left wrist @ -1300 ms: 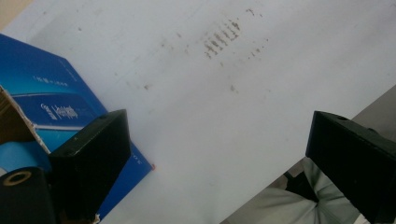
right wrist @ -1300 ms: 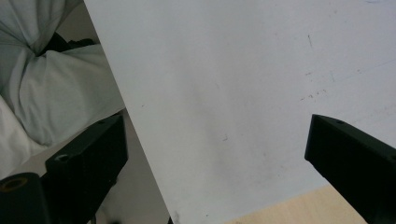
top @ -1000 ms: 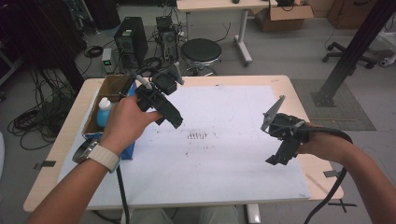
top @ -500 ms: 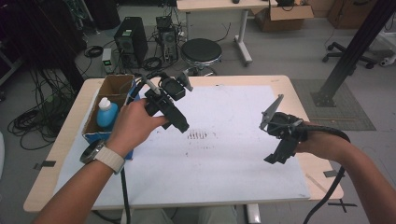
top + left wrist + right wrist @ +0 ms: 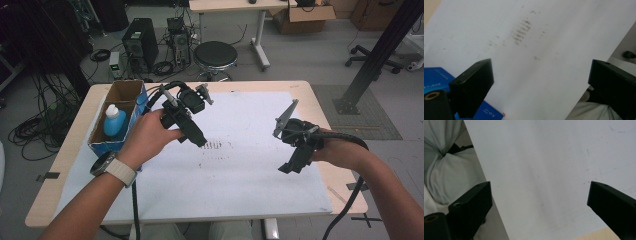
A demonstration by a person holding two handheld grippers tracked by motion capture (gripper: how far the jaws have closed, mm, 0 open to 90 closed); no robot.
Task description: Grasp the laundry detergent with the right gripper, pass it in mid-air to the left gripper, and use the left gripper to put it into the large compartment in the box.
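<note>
Above the white sheet [image 5: 240, 170] on the counter [image 5: 320, 100], we hold both hand-held grippers empty, jaws spread wide: left hand-held gripper [image 5: 192, 132], right hand-held gripper [image 5: 295, 160]. The blue bottle [image 5: 114, 121] stands in the cardboard box [image 5: 131, 91] just left. We judge reaching it comes next, swinging left.

Lab or engineering workroom, not a home. Grey hard floor [image 5: 310, 55]. Two desktop computer towers [image 5: 140, 46] stand on the floor beyond the worktop [image 5: 320, 100], with loose cables [image 5: 35, 135] coiled and trailing at the left. Round black stool [image 5: 215, 55] just behind the worktop. Second desk [image 5: 235, 6] farther back; open cardboard carton [image 5: 305, 15] beneath it. Black metal frame strut [image 5: 375, 55] on a base plate at the right; office chair base [image 5: 362, 50] near it. Worktop covered by a smudged white sheet [image 5: 240, 175]
</note>
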